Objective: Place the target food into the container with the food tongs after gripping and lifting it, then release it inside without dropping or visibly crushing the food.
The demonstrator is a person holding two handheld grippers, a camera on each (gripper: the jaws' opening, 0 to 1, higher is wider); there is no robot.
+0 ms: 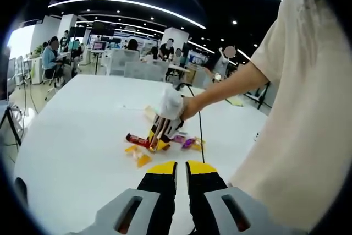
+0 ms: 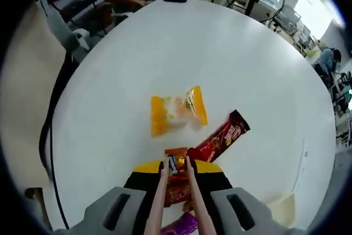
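On a white table point(image 2: 165, 53) in a busy open-plan office, a small orange snack packet point(image 2: 176, 164) is pinched by tongs point(image 2: 177, 191) clamped in the right gripper point(image 2: 176, 170), a yellow packet point(image 2: 179, 109) lying at twelve o'clock. The left gripper point(image 1: 181, 170) is held idle, jaws pressed together. The slick wrapper could slip out, or be crushed if squeezed harder.

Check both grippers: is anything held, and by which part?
The right gripper holds food tongs, whose tips pinch a small orange-wrapped snack at its near end. The left gripper is shut, holding nothing.

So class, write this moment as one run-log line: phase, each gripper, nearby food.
phase: gripping | right gripper: tongs pinching orange snack packet on table | left gripper: shut, idle | nearby: yellow packet, red bar
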